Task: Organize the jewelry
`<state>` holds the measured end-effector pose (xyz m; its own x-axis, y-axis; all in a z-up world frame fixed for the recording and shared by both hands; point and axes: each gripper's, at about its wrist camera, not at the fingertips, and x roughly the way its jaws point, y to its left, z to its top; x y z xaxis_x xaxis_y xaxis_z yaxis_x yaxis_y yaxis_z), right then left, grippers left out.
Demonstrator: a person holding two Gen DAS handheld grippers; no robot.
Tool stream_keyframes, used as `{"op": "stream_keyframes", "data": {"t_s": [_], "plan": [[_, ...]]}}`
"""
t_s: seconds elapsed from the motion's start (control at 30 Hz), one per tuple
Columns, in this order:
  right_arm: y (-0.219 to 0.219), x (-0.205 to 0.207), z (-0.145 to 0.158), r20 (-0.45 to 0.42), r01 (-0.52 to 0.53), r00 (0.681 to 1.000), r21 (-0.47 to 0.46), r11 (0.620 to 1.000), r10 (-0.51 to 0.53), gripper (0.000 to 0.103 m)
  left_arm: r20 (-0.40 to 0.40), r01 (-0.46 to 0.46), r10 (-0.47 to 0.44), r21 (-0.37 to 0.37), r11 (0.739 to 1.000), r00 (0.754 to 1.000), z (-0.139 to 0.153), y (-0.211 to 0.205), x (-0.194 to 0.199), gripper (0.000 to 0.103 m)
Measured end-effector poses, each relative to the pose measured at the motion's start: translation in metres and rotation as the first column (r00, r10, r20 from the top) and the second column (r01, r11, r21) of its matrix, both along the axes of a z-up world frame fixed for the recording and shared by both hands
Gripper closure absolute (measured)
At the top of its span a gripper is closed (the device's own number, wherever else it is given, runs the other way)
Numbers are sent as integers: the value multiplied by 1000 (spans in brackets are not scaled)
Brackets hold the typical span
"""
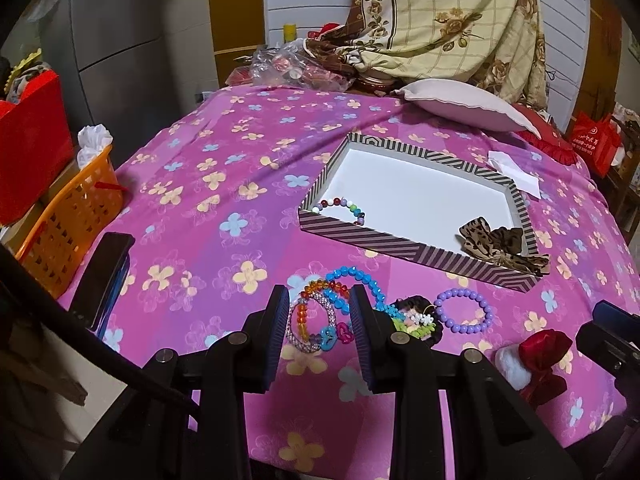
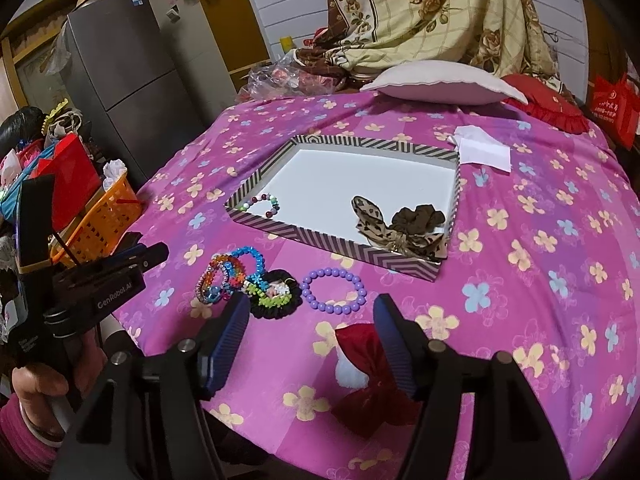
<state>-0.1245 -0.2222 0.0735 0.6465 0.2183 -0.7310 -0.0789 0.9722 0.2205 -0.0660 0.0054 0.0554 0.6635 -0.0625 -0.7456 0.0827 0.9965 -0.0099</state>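
Left gripper [image 1: 320,320] jaws apart, straddling the tangled bracelet pile [image 1: 320,312] on the pink cloth [image 1: 200,200], gripping nothing. Right gripper [image 2: 312,332] wide open over the red bow [image 2: 360,376]. Striped tray [image 2: 332,240] holds a bead bracelet [image 2: 262,204] and leopard scrunchie [image 2: 400,224]; purple bracelet [image 2: 334,290] lies beside it.

Left tool's finger [image 1: 362,320] hides part of blue bracelet [image 1: 360,280]

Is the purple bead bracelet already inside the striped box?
No, the purple bracelet lies on the pink cloth in front of the striped box.
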Motion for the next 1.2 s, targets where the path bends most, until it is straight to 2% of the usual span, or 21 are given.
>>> {"op": "stream_keyframes", "data": {"t_s": [0.97, 1.2], "plan": [[-17, -19, 1, -1, 41, 999, 7, 999, -41, 29, 1, 12, -12, -1, 1000, 1000, 3, -7, -17, 60], [-32, -26, -5, -9, 64, 998, -5, 998, -64, 28, -54, -21, 17, -66, 998, 998, -3, 16, -6, 60]]}}
